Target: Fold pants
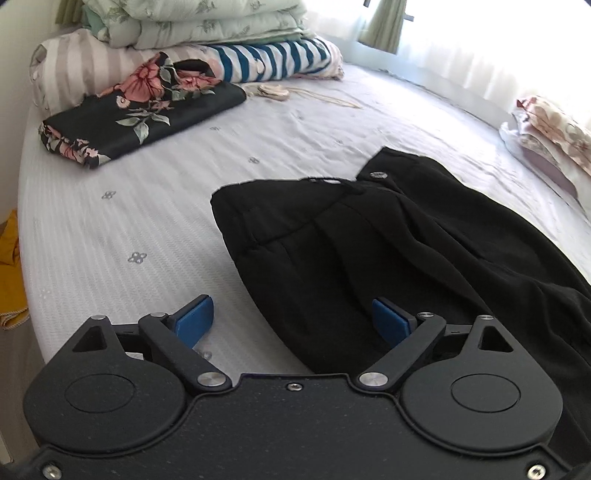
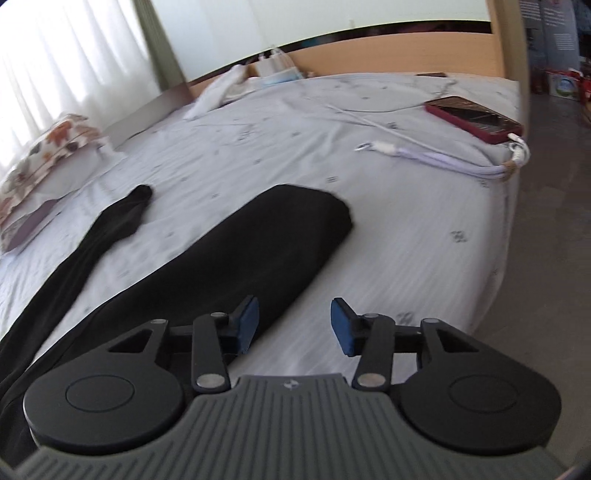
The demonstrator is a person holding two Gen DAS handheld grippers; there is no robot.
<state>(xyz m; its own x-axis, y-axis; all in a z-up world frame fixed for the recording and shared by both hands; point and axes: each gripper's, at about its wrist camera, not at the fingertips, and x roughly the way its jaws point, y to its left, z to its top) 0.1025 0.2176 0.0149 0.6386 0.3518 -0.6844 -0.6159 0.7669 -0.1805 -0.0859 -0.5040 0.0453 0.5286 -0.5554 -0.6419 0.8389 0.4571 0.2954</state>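
**A:** Across the middle of the pale grey patterned bedsheet [image 1: 155,192] lie the black soft-fabric pants [image 1: 332,251], waistband and silver button toward the far side in the left wrist view. In the right wrist view one leg [image 2: 280,240] stretches away flat, and the other, narrower and bunched, trails off to its left, apart from it.

**B:** So not yet folded?

**A:** I'd judge the legs are spread so they can be laid one over the other first.

**B:** And the claws?

**A:** The left gripper [image 1: 295,321] stands wide, blue pads well apart, over the near edge of the hip; nothing pinched. The right gripper [image 2: 293,323] is partly spread, its left pad above the leg's edge, its right pad above bare sheet; the cloth isn't clamped.

**B:** Anything in the way?

**A:** A folded black floral cloth [image 1: 140,114] and stacked quilts [image 1: 192,33] sit far left, well clear. A dark red phone [image 2: 476,118] with white cable [image 2: 436,155] lies at the far right, probably set aside to keep the working patch free.
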